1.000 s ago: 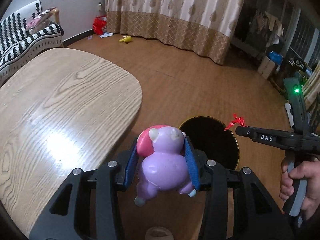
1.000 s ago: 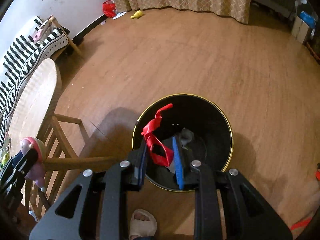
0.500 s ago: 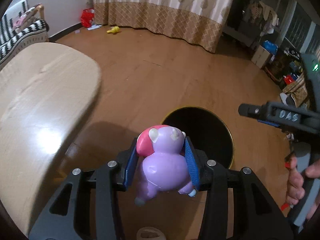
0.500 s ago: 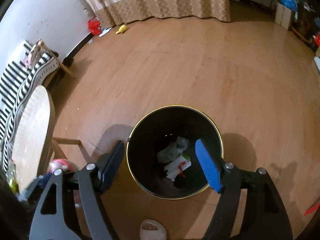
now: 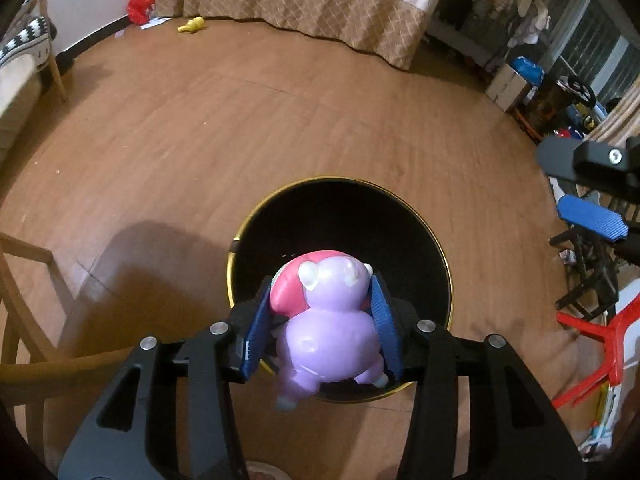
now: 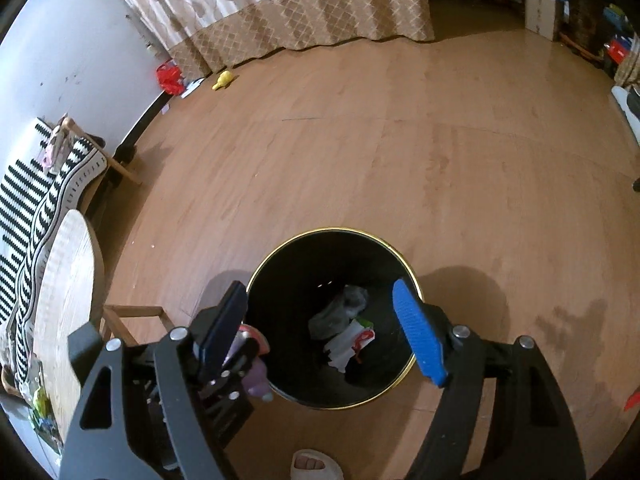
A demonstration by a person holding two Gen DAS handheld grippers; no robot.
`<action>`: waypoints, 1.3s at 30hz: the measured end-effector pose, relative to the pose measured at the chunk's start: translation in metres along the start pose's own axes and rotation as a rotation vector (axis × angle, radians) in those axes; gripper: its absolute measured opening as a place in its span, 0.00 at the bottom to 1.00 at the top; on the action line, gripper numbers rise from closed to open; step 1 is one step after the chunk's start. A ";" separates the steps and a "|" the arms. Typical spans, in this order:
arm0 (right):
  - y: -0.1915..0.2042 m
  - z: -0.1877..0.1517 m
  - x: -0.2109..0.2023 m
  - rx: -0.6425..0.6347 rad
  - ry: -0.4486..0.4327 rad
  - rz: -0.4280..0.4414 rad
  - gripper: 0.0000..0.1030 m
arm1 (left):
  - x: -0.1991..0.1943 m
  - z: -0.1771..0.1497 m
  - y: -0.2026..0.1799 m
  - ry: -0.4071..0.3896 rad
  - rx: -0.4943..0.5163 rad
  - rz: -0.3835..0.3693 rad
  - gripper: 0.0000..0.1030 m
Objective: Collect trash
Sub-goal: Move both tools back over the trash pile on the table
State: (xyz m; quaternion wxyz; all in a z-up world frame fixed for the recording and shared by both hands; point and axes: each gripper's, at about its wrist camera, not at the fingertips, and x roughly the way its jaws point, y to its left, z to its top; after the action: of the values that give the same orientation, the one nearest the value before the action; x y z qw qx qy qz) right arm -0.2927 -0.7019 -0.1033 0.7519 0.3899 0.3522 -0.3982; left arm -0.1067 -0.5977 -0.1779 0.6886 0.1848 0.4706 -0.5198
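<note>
My left gripper is shut on a purple and pink toy figure and holds it over the near rim of a black bin with a gold rim. My right gripper is open and empty above the same bin. Inside the bin lie grey crumpled trash, white paper and the red ribbon. The toy also shows at the left of the right wrist view, beside the bin's left rim. The right gripper's blue pad shows at the right edge of the left wrist view.
A wooden table and a wooden chair frame stand left of the bin. A striped sofa is further left. Red plastic legs and clutter sit at the right. My slippered foot is just below the bin.
The right gripper opened and dropped the red ribbon into the bin. The left gripper carried the toy from beside the table to above the bin.
</note>
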 end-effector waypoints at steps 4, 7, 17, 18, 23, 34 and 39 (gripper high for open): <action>-0.004 0.001 -0.002 0.011 -0.006 -0.004 0.71 | -0.002 0.000 -0.003 -0.026 0.010 -0.001 0.73; 0.001 0.000 -0.004 0.003 -0.014 0.003 0.71 | -0.011 0.002 -0.002 -0.036 0.007 -0.010 0.74; 0.072 -0.019 -0.016 -0.141 -0.040 0.096 0.74 | -0.155 -0.021 0.061 -0.216 -0.070 0.089 0.90; 0.089 -0.024 -0.018 -0.170 -0.040 0.122 0.74 | -0.173 -0.026 0.070 -0.234 -0.084 0.112 0.90; 0.190 -0.062 -0.033 -0.360 -0.021 0.256 0.74 | -0.268 -0.078 0.143 -0.295 -0.194 0.296 0.91; 0.403 -0.210 -0.067 -0.822 0.080 0.501 0.74 | -0.427 -0.234 0.285 -0.315 -0.486 0.628 0.91; 0.454 -0.263 -0.075 -0.894 0.163 0.598 0.74 | -0.461 -0.282 0.321 -0.326 -0.555 0.659 0.91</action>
State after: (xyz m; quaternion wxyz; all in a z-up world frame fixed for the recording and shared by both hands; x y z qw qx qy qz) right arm 0.0140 -0.2775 -0.0191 0.8952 0.1450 0.4181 0.0529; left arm 0.0429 -0.0123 -0.0042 0.9056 0.0492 0.3938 -0.1499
